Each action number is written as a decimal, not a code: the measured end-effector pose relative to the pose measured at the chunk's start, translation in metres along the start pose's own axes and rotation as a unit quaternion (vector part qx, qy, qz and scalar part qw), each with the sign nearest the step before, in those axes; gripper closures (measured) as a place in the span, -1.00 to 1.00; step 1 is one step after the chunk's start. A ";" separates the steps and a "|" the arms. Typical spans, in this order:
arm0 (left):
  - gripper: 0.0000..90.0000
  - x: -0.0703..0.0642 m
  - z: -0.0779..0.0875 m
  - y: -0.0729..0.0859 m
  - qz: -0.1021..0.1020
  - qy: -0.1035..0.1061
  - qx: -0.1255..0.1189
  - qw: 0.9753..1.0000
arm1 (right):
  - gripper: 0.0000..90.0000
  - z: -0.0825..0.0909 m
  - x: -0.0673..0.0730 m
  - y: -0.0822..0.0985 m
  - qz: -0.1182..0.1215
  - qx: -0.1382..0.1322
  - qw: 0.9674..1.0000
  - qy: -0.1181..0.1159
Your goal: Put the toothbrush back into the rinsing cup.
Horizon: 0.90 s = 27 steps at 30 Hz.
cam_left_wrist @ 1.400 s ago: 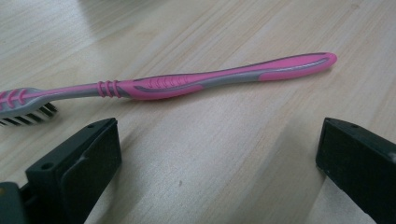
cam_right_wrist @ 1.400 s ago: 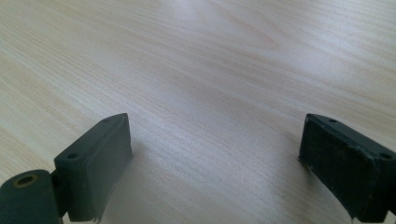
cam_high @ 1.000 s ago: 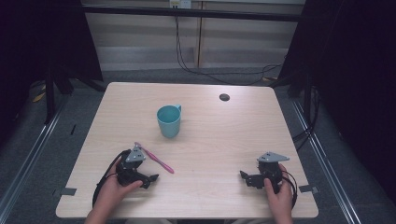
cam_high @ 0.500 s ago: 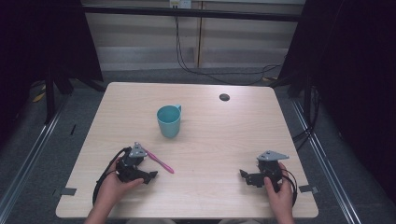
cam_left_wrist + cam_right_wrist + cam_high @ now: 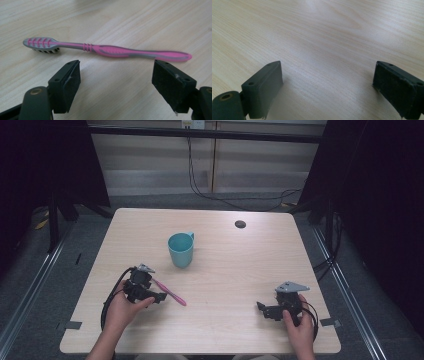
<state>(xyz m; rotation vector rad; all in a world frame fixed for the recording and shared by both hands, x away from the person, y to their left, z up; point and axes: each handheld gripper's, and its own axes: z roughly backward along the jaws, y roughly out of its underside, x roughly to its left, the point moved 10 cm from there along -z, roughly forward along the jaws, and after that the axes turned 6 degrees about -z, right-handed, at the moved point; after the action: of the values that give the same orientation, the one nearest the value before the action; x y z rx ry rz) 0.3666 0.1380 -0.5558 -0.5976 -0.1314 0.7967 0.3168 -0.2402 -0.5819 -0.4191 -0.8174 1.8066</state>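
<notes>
Left gripper (image 5: 159, 296): held low in the person's left hand (image 5: 119, 309) at the near left of the table, jaws spread wide and holding nothing. In the left gripper view its pads (image 5: 71, 83) stand just short of the toothbrush, lined up with the handle, which looks like a set-up for pinching it from the side.

Right gripper (image 5: 261, 307): near the front right edge in the right hand (image 5: 299, 326), well apart from everything else. Its jaws gape wide over bare wood with nothing between them; it seems parked out of the way while the other hand works.

Toothbrush (image 5: 107, 49): pink and grey, lying flat on the table just beyond the left gripper's jaws, not touched by them. The bristles face down at the left end in the left gripper view; the thick handle runs to the right. From above it lies aslant (image 5: 170, 293), between the left gripper and the table's middle.

Cup (image 5: 180, 249): teal, upright, mouth open, handle at its far right side. It stands farther back, near the toothbrush but apart from it, a likely place to drop the brush in.

Table (image 5: 240, 270): pale wood; a small dark round spot (image 5: 240, 224) sits near the far edge.

Next step, as I judge it: close on the handle's middle, where it is thickest.
</notes>
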 end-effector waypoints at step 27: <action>-0.40 0.016 -0.007 -0.022 0.092 -0.040 0.048 0.994 | -0.82 -0.001 0.000 -0.001 0.002 -0.001 1.000 -0.001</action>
<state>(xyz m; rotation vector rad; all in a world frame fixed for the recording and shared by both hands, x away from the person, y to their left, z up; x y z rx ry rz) 0.3938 0.1339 -0.5511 -0.4907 -0.1119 1.0015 0.3176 -0.2401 -0.5819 -0.4208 -0.8197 1.8111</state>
